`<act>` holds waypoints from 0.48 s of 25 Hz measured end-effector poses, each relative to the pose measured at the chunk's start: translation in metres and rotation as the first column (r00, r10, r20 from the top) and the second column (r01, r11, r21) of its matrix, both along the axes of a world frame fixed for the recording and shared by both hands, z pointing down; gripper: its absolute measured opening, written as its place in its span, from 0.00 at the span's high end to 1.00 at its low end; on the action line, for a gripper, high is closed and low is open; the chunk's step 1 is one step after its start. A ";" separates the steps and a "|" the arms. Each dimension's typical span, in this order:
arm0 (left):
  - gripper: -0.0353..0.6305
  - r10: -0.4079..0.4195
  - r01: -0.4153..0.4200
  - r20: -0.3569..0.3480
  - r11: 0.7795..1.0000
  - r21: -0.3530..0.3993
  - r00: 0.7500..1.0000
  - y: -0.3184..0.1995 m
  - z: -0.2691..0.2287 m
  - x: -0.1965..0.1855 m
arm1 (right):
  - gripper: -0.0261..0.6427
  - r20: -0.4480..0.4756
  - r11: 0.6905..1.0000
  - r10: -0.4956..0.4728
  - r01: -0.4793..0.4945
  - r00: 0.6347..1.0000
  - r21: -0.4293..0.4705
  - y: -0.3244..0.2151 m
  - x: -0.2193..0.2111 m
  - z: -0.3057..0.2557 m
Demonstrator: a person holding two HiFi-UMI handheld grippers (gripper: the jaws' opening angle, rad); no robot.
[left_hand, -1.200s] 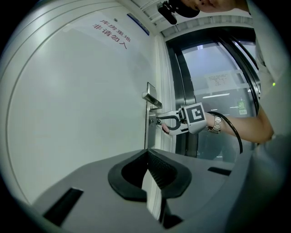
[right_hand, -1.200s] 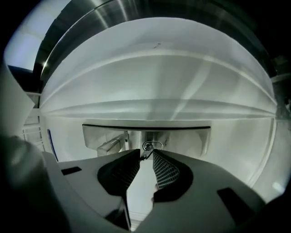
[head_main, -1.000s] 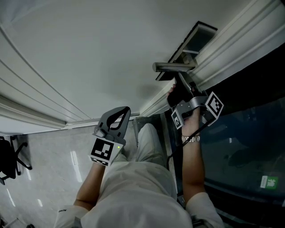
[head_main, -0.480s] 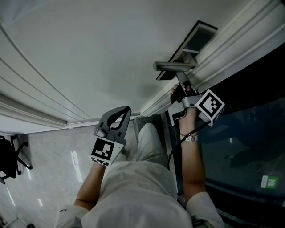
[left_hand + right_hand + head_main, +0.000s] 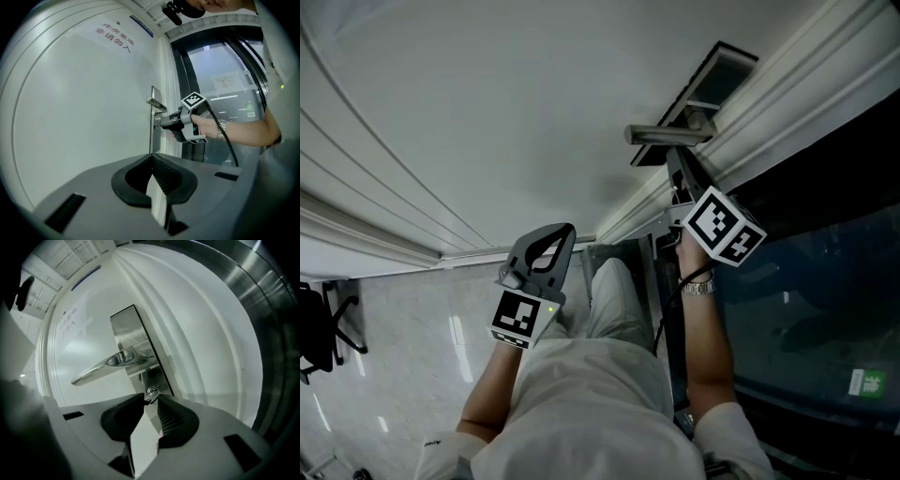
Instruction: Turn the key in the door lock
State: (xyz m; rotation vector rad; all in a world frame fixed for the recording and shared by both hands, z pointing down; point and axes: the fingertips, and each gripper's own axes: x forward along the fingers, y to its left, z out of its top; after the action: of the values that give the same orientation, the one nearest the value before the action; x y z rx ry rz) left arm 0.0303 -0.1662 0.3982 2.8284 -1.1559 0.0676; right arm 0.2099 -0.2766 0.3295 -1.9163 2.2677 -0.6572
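The white door (image 5: pixel 516 122) carries a steel lock plate (image 5: pixel 136 345) with a lever handle (image 5: pixel 105 364); the round keyhole (image 5: pixel 151 391) sits just under the lever. My right gripper (image 5: pixel 150 400) is level at the lock, its tips shut on the small key, which they mostly hide. In the head view the right gripper (image 5: pixel 678 176) reaches under the handle (image 5: pixel 666 138), its marker cube (image 5: pixel 722 228) facing the camera. The left gripper view shows the same gripper (image 5: pixel 162 124) at the plate. My left gripper (image 5: pixel 568 230) hangs back from the door, shut and with nothing in it (image 5: pixel 152 158).
A dark glass panel (image 5: pixel 825 281) stands right of the door frame moulding (image 5: pixel 769 112). An office chair (image 5: pixel 319 337) is at the far left on the tiled floor. Red lettering (image 5: pixel 115 37) marks the upper door. The person's legs stand close to the door.
The right gripper has rolled about its own line at the lock, so its marker cube swung round to face the camera. The left gripper has stayed where it was.
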 end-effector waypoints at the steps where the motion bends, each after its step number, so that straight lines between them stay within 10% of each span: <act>1: 0.94 0.001 -0.001 -0.001 1.000 -0.001 1.000 0.001 0.001 0.000 | 0.83 -0.021 1.000 -0.004 0.004 1.000 0.001 0.000 0.000 0.000; 5: 0.94 0.010 -0.010 -0.003 1.000 -0.005 1.000 0.006 0.002 0.005 | 0.83 -0.174 1.000 0.006 -0.006 0.985 0.002 0.000 -0.001 0.000; 9: 0.94 0.005 -0.005 -0.002 1.000 -0.001 1.000 0.006 0.001 0.003 | 0.95 -0.665 0.996 0.092 -0.056 0.742 0.075 0.001 -0.006 0.004; 12: 0.94 -0.003 0.003 -0.001 1.000 -0.003 1.000 0.005 0.002 0.000 | 0.95 -0.737 0.995 0.101 -0.055 0.668 0.085 0.002 -0.008 0.003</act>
State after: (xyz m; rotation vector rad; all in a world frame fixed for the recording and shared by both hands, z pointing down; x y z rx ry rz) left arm 0.0299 -0.1612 0.3997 2.8242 -1.1588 0.0677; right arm 0.2017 -0.2745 0.3328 -2.5630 2.5151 0.2987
